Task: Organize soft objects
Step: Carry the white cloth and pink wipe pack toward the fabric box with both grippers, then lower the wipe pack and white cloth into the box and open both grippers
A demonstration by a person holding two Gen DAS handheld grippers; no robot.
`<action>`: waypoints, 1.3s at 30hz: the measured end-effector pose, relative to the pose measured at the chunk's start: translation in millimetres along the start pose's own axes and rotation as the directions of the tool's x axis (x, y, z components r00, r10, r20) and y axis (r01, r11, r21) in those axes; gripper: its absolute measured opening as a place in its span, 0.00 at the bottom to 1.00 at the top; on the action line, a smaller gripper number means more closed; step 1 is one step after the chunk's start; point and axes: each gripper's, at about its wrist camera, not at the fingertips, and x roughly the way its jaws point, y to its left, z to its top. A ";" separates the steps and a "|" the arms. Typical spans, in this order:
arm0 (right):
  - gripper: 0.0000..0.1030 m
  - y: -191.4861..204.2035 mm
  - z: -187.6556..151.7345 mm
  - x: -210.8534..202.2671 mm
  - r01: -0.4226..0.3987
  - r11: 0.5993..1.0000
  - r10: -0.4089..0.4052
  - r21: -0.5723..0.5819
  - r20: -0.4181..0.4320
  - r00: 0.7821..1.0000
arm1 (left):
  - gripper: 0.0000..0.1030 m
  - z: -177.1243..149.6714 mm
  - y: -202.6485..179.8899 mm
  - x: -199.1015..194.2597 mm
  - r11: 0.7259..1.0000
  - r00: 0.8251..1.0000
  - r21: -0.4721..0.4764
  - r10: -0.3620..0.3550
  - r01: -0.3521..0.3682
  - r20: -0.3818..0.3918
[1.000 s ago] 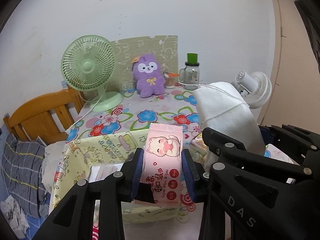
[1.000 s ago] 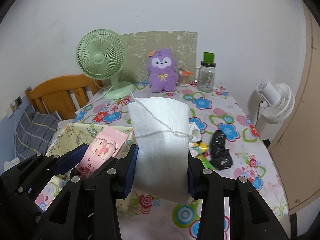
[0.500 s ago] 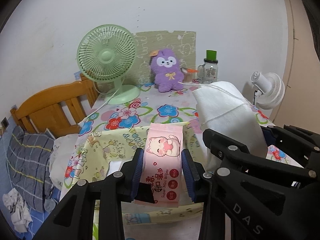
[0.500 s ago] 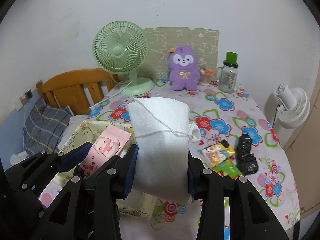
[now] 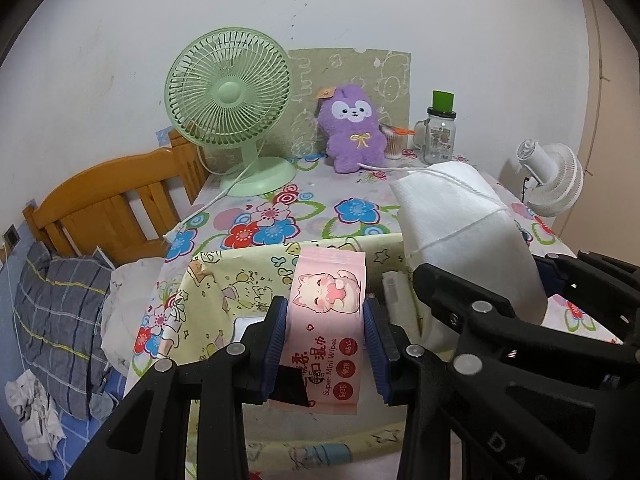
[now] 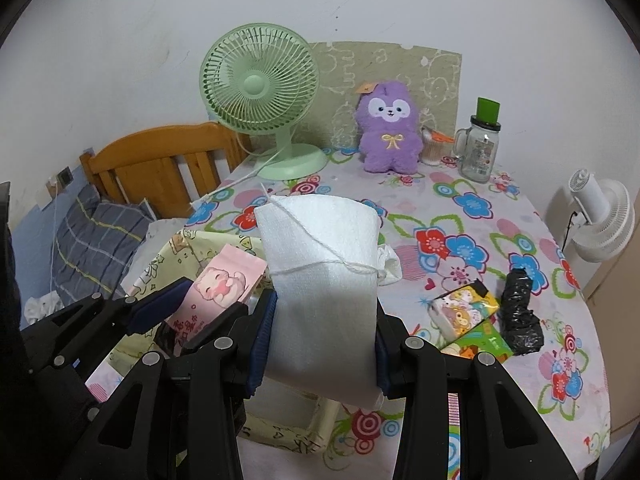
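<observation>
The left gripper (image 5: 325, 344) is clamped on a pink pack of wet wipes (image 5: 326, 320), its blue pads pressing both sides, and holds it above a yellow cartoon-print fabric bin (image 5: 224, 292) at the near edge of the flowered table (image 5: 348, 208). Just beside it, the right gripper (image 6: 320, 344) grips a white cloth bundle (image 6: 320, 264) tied with string — also held up over the bin. At the far end stand a green fan (image 6: 260, 96), a purple plush toy (image 6: 390, 128) and a glass jar (image 6: 480, 148); snack packets (image 6: 468, 316) and a black bag (image 6: 520, 308) lie to the right.
</observation>
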 end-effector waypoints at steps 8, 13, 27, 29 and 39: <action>0.44 9.1 -2.1 13.1 -0.018 1.000 0.018 -0.015 -0.025 1.000 | 0.46 -4.3 14.8 20.8 0.999 0.999 -0.033 0.009 -0.011 -0.044; 0.44 13.9 -4.5 23.2 -0.027 0.999 0.025 -0.026 -0.049 0.998 | 0.66 -11.3 20.6 28.9 0.999 0.996 -0.044 0.020 -0.024 -0.082; 0.72 25.3 -5.6 21.4 -0.091 0.994 0.089 -0.063 -0.034 0.995 | 0.87 -17.4 31.1 11.3 0.997 0.996 -0.052 0.046 -0.049 -0.071; 0.77 25.7 -5.2 17.5 -0.080 0.995 0.079 -0.067 -0.023 0.997 | 0.88 -16.8 31.1 7.6 0.998 0.997 -0.051 0.045 -0.048 -0.066; 0.91 9.7 -6.4 -12.4 -0.012 0.999 0.013 -0.045 0.030 0.999 | 0.91 -11.3 11.7 -12.6 0.999 0.999 -0.031 0.021 -0.022 -0.026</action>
